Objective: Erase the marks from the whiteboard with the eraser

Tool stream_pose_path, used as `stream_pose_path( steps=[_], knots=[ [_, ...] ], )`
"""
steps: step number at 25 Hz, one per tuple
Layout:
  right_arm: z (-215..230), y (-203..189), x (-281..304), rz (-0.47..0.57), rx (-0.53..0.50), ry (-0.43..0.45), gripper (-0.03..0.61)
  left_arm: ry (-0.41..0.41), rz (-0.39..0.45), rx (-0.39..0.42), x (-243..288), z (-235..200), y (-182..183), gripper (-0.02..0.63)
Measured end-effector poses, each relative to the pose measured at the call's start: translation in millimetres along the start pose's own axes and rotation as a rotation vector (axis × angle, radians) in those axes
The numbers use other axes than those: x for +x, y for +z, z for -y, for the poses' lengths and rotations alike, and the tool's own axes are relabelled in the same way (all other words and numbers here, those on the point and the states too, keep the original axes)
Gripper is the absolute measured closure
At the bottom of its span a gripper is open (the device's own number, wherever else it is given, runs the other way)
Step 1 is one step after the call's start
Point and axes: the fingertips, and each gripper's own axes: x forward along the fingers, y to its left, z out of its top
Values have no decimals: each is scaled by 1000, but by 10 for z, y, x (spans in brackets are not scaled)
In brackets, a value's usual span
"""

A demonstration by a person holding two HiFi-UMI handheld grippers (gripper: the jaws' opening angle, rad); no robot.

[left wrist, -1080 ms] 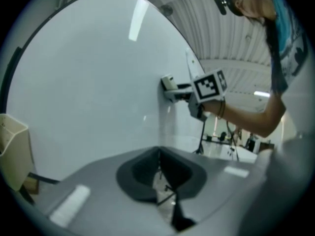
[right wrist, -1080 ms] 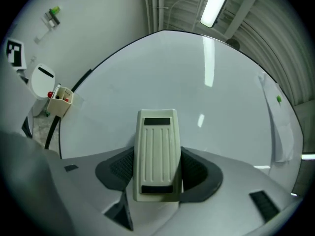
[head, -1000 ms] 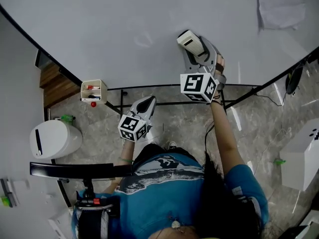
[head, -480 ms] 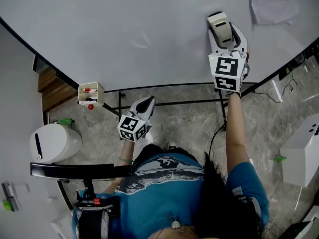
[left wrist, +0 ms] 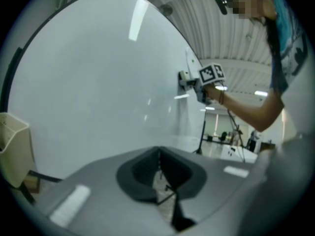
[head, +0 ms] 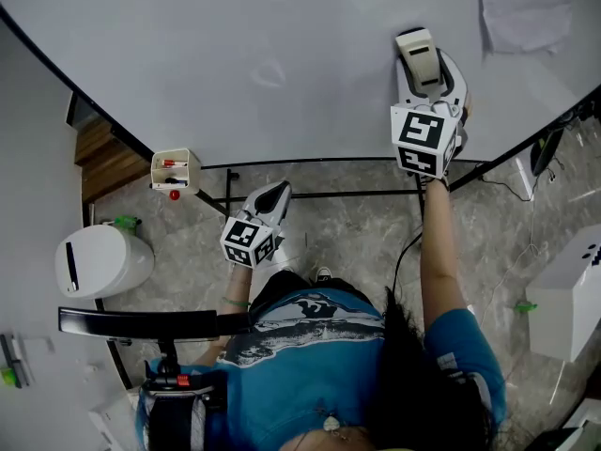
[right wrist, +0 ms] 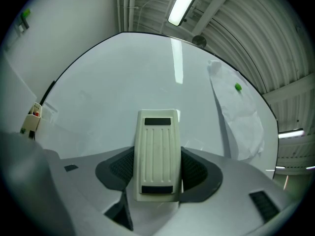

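Right claw: my right gripper [right wrist: 157, 167] is clamped on a cream ribbed plastic eraser [right wrist: 157, 151] – a dark pad presses on each long side, and the block stands upright between them.
Eraser: in the head view it lies flat against the large white whiteboard [head: 235, 54], towards the board's right side and a little above its lower black edge.
Left claw: my left gripper [left wrist: 159, 171] has its jaws together at the tips, with nothing between them. It hangs low, off the board, over the grey marbled floor [head: 347, 233].
Whiteboard: the surface reads pale and mostly clean from here. I make out only a faint grey mark [head: 269, 73] near the middle, well to the left of the eraser.
Paper: a crumpled white sheet [head: 526, 12] is on the board's upper right, near the eraser but apart from it. The right gripper view shows a small green dot [right wrist: 238, 87] at its top.
Marker box: a small cream box [head: 176, 170] holding red and blue pens sits at the board's lower left edge.
Floor left: a white rounded bin [head: 99, 261] stands below that box – well apart from both grippers.
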Motion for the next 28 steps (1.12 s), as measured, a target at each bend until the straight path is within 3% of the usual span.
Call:
stream_pose_path(
  steps=[7,13,17,23,28],
  knots=[
    [-904,-162,-15,-52,24,126,316,21,0,-10,-95,-66,-16,609],
    [-2144,-488,-74,-114,-59,275,316,59,-1,-18,-236,-207,-85,609],
    [-2701,-732,-110,-147,-101,337,316,86,0,-27,-354,-315,-142,609],
    [-2891,-859,-124,-175,-103,362,316,116,4,-31,-487,-431,-160,609],
    [-2842,-787,-273,-210,8,376,316,103,7,-33,-607,-448,-134,609]
  ],
)
